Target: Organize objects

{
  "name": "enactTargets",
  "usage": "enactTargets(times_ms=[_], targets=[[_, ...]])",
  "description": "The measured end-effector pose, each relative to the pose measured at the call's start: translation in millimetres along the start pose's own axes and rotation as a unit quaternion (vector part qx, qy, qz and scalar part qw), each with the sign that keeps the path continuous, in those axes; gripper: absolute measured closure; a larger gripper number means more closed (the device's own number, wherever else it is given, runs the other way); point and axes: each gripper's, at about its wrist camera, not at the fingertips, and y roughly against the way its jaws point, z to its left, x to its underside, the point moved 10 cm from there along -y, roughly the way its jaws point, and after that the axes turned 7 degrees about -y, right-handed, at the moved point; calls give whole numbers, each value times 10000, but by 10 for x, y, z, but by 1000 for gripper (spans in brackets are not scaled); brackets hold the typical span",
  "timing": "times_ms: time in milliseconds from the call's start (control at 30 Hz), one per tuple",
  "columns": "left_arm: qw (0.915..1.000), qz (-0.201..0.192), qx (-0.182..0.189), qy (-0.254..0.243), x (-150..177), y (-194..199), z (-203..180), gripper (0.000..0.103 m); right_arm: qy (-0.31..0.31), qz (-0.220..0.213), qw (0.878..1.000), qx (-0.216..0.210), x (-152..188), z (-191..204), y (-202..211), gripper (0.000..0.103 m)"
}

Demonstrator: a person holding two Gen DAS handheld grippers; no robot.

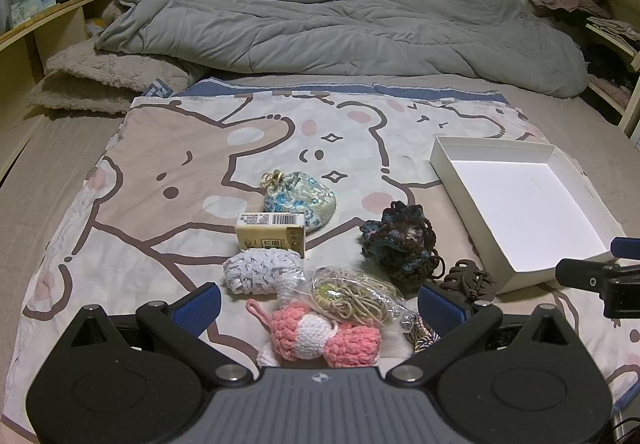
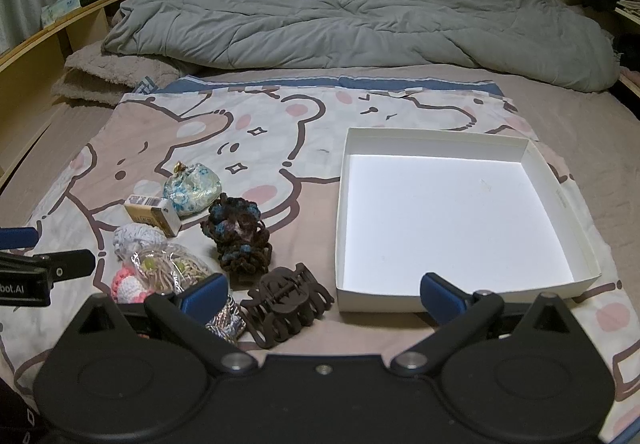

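left gripper (image 1: pixel 319 306): jaws wide, over pink crochet piece (image 1: pixel 320 336); right gripper (image 2: pixel 323 298): jaws wide, empty; white box (image 2: pixel 560 199) empty; brown hair claw (image 2: pixel 286 304) beside it on bed

Ahead of the left gripper (image 1: pixel 320 304), a crocheted bow (image 1: pixel 320 340) is set nearest, with a bag of elastic bands (image 1: pixel 356 296) partly on it. Beyond these, a lace roll (image 1: pixel 260 270), a small carton (image 1: pixel 272 234) and a drawstring pouch (image 1: pixel 304 199) are lined up, each farther off. A crocheted scrunchie (image 2: pixel 238 236) and a claw clip (image 2: pixel 286 304) are placed left of the box lid (image 2: pixel 342 228), which is found ahead of the right gripper (image 2: pixel 324 296). Everything is laid on a printed sheet (image 1: pixel 160 171); a duvet (image 2: pixel 352 23) is heaped behind.
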Motion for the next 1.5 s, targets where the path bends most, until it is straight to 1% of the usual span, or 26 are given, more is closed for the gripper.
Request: enactTargets(times_ms=[1500], targets=[[10000,11,62,10,-23,0,-34,0,18,11,10000,-8,18,0,-11,0]])
